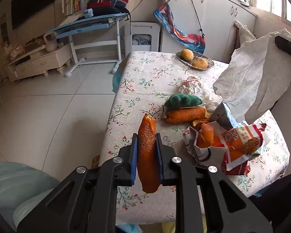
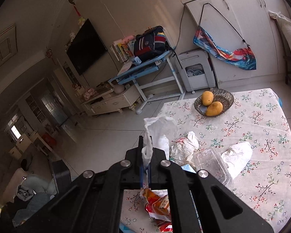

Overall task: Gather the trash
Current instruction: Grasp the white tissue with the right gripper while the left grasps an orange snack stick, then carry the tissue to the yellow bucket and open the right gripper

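My left gripper (image 1: 146, 138) is shut on a long strip of orange peel (image 1: 147, 165), lifted above the near left edge of the floral-cloth table (image 1: 141, 81). On the table lie another orange peel (image 1: 186, 114), a green sponge-like lump (image 1: 182, 101), crumpled tissue (image 1: 194, 87) and a red snack wrapper (image 1: 240, 145) holding peel pieces. A white plastic bag (image 1: 248, 73) hangs in the air at the right. My right gripper (image 2: 145, 151) is shut on that bag's edge (image 2: 148, 136). Below it lie a clear plastic box (image 2: 211, 163), white tissue (image 2: 236, 155) and the snack wrapper (image 2: 159, 203).
A woven basket (image 2: 226, 97) with two mangoes (image 2: 213, 107) stands at the table's far end. Tiled floor (image 1: 48, 116) lies left of the table. Beyond it are a blue desk (image 1: 91, 25), a low drawer unit (image 1: 38, 64) and white cabinets (image 1: 213, 15).
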Tool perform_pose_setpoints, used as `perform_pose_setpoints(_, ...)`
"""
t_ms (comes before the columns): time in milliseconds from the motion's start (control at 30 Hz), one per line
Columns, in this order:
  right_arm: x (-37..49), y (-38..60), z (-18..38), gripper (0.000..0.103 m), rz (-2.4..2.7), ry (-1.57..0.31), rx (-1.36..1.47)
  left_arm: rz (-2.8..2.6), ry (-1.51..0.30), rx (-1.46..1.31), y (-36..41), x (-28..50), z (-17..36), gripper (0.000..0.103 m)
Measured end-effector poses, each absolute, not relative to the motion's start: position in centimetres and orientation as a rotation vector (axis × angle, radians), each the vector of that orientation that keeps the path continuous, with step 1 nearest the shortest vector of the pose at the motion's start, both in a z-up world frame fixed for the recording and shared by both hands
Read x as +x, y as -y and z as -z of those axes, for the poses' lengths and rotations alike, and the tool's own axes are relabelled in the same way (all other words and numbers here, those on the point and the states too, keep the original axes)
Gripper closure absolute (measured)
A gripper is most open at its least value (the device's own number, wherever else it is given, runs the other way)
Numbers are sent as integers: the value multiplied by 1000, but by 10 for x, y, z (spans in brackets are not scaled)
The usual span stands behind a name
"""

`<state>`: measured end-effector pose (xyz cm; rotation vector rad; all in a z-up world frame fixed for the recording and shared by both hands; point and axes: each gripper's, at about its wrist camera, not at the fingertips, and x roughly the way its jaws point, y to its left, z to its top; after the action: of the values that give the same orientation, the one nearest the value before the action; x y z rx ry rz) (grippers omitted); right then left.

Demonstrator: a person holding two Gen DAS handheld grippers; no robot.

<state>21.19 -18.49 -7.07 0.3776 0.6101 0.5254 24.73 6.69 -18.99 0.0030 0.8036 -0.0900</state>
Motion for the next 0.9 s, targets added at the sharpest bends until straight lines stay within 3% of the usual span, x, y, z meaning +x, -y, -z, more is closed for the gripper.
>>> perform_pose_setpoints(467, 107, 212, 38, 99, -616, -586, 418, 141, -663, 36, -32, 142, 115, 86)
perform_pose_setpoints(667, 69, 205, 64, 99, -623, -701, 416, 158, -643, 51, -25, 109, 104, 86)
perform_pose_setpoints(900, 52, 180, 136, 99, -571, -908, 330, 172, -634, 76, -15, 79, 95, 86)
